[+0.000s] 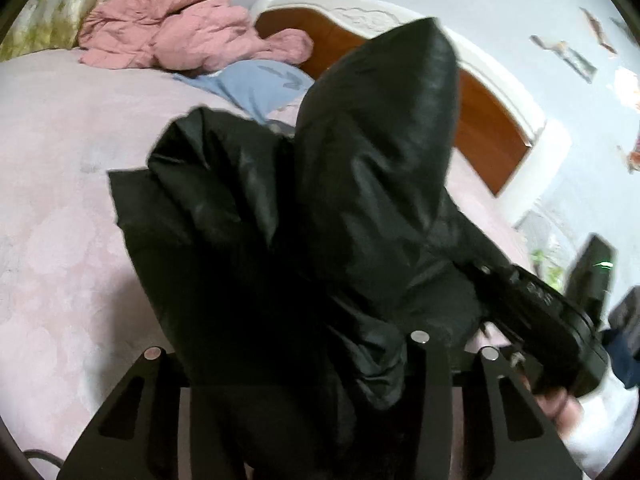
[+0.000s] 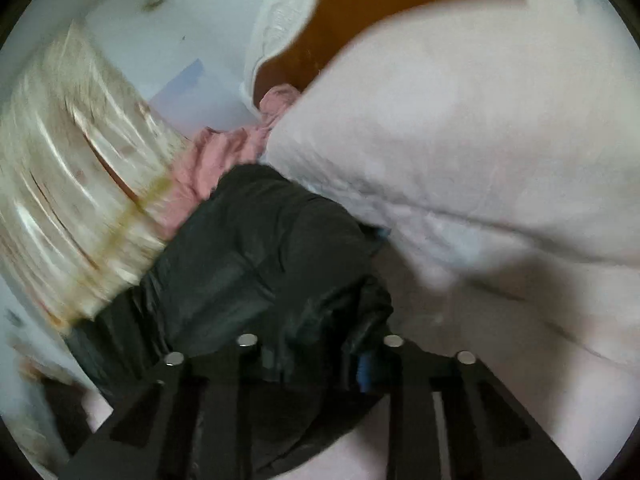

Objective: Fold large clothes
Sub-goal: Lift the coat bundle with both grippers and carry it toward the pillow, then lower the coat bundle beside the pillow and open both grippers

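Black padded jacket (image 1: 320, 208) bunched on the pink-sheeted bed (image 1: 60, 200), centre of left wrist view, one puffed section standing up toward 12 o'clock, the rest spilling down to 6 o'clock between the fingers of the left hand-held gripper (image 1: 304, 348). Left jaws part-way open, dark fabric filling the gap; pads hidden under the cloth, so grip or mere contact cannot be told. Right hand-held gripper (image 1: 560, 320) entering at 4 o'clock of the same view, nose buried in the jacket's edge, a person's fingers (image 1: 560, 404) under it. Small pale lettering on its body, too blurred to read. Pink garment (image 1: 180, 28) crumpled at 11 o'clock, well apart from the jacket; blue pillow (image 1: 260, 84) just beyond the jacket toward 12 o'clock; wooden headboard (image 1: 480, 120) with white carved rim at 1 to 2 o'clock. Right wrist view heavily motion-blurred: jacket (image 2: 260, 260) centre to 7 o'clock, folds lying between the fingers of the right hand-held gripper (image 2: 320, 344), jaws narrowed around the fabric, pad contact not visible. White quilt (image 2: 480, 140) at 2 o'clock, pink garment (image 2: 224, 152) at 11 o'clock. No readable brand or label anywhere.
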Demonstrator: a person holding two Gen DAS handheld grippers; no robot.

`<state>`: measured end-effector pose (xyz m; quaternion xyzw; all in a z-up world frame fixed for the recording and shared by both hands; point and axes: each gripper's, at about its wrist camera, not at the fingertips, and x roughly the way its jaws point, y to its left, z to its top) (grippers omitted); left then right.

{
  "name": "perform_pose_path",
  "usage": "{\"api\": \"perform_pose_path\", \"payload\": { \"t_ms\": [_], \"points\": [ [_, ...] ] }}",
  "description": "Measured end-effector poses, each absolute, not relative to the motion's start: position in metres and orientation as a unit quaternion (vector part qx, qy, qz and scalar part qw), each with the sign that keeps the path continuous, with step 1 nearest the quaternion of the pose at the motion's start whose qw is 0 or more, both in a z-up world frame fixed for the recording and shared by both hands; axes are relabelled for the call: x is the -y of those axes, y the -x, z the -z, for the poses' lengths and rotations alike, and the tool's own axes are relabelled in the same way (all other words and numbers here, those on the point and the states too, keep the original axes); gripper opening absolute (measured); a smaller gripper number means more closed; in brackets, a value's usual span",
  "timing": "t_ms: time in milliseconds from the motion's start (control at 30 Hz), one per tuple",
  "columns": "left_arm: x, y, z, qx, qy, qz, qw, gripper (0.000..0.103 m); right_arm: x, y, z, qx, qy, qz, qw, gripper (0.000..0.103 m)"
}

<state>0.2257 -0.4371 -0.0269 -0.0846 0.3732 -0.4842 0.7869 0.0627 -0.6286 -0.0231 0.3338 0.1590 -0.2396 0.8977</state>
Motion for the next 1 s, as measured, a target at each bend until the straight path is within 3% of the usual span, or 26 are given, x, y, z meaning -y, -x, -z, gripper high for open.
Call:
{"api": "perform_pose_path", "payload": {
  "t_ms": [167, 200, 233, 333, 433, 533, 600, 800, 1000],
  "points": [
    [0.435, -0.205, 0.026, -0.405, 0.085, 0.500, 0.760, 0.048, 0.551, 0.000, -0.012, -0.138, -0.247, 0.399, 0.872, 0.031],
    [0.437, -0.199, 0.028, -0.395, 0.062, 0.492, 0.773, 0.060, 0.557, -0.007, -0.009, -0.157, -0.232, 0.407, 0.869, 0.033],
    [0.440, -0.194, 0.031, -0.377, 0.031, 0.482, 0.790, 0.075, 0.563, -0.007, -0.004, -0.166, -0.239, 0.410, 0.865, 0.041],
    [0.431, -0.187, 0.025, -0.344, -0.001, 0.451, 0.823, 0.089, 0.572, -0.010, 0.013, -0.167, -0.236, 0.445, 0.848, 0.079],
    [0.400, -0.165, 0.002, -0.256, -0.032, 0.420, 0.870, 0.101, 0.549, 0.009, 0.014, -0.145, -0.182, 0.453, 0.861, 0.085],
    [0.361, -0.134, -0.020, -0.143, -0.075, 0.350, 0.923, 0.103, 0.519, 0.025, 0.005, -0.131, -0.169, 0.385, 0.898, 0.093],
    [0.330, -0.120, -0.031, -0.110, -0.070, 0.320, 0.938, 0.103, 0.496, 0.032, -0.006, -0.107, -0.173, 0.321, 0.925, 0.103],
    [0.232, -0.088, -0.056, -0.050, -0.058, 0.284, 0.956, 0.103, 0.426, 0.034, -0.017, -0.087, -0.149, 0.242, 0.955, 0.103],
    [0.186, -0.097, -0.014, -0.074, -0.050, 0.255, 0.963, 0.103, 0.371, 0.040, 0.002, -0.111, -0.125, 0.251, 0.953, 0.103]
  ]
}}
